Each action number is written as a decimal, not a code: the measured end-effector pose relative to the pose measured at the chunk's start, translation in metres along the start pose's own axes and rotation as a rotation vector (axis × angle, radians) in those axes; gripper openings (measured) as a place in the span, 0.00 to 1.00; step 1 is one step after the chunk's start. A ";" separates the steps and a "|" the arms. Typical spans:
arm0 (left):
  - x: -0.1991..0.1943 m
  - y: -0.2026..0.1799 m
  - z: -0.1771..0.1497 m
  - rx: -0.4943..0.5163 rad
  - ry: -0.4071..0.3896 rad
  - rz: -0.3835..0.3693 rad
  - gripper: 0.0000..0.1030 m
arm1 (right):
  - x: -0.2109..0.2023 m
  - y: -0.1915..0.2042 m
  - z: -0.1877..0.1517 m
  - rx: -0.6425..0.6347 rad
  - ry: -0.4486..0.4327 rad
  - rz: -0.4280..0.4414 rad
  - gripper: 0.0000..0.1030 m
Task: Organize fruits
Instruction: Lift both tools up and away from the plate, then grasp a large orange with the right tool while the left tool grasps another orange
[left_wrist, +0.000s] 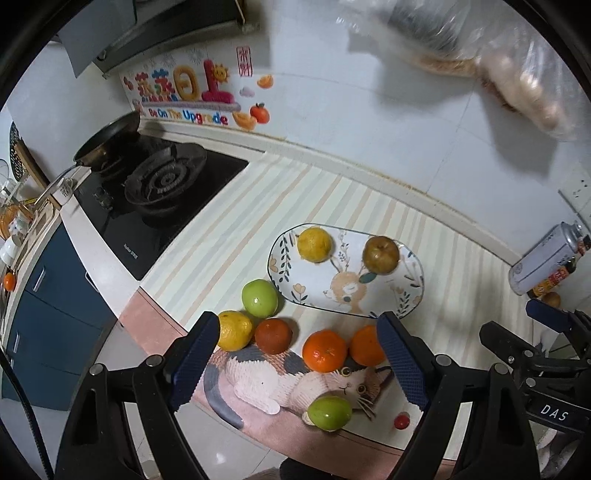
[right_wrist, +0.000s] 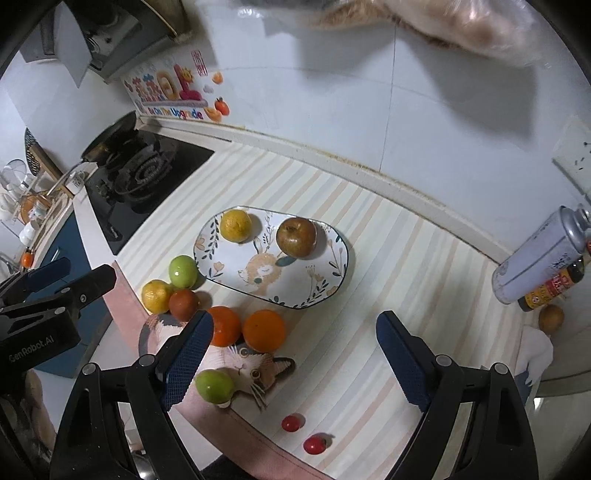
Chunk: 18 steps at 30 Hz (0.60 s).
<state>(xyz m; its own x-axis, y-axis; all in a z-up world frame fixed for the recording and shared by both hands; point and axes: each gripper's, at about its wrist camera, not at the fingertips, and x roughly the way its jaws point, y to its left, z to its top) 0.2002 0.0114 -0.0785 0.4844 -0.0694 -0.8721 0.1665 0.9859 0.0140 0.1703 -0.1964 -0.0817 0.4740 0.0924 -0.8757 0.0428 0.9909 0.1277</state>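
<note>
Both claws wide open, empty: left claw (left_wrist: 299, 354), right claw (right_wrist: 295, 354) marked "GenRobot.AI". Plate (right_wrist: 334, 275) beyond them holds lemon (right_wrist: 235, 226) and brown apple (right_wrist: 296, 236); oranges (left_wrist: 324, 350) between left claw's fingers. Wall sticker (left_wrist: 186, 115): "Be On The Upgrade".

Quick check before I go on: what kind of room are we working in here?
Most likely a home kitchen: a black glass gas hob with a dark frying pan on it, a white tiled wall, and a striped countertop mat holding fruit and a rabbit-patterned plate.
</note>
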 end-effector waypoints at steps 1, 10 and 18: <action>-0.004 -0.001 -0.001 0.002 -0.006 -0.002 0.84 | -0.007 0.001 -0.002 -0.002 -0.009 0.005 0.89; -0.033 -0.003 -0.013 -0.018 -0.043 -0.039 0.84 | -0.045 0.004 -0.009 0.002 -0.056 0.036 0.89; -0.029 0.003 -0.018 -0.046 -0.044 -0.056 0.84 | -0.041 0.004 -0.007 0.020 -0.047 0.062 0.98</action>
<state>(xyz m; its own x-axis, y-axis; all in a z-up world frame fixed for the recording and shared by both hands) 0.1711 0.0188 -0.0615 0.5131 -0.1299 -0.8484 0.1553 0.9862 -0.0571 0.1447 -0.1952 -0.0490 0.5169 0.1484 -0.8431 0.0291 0.9812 0.1906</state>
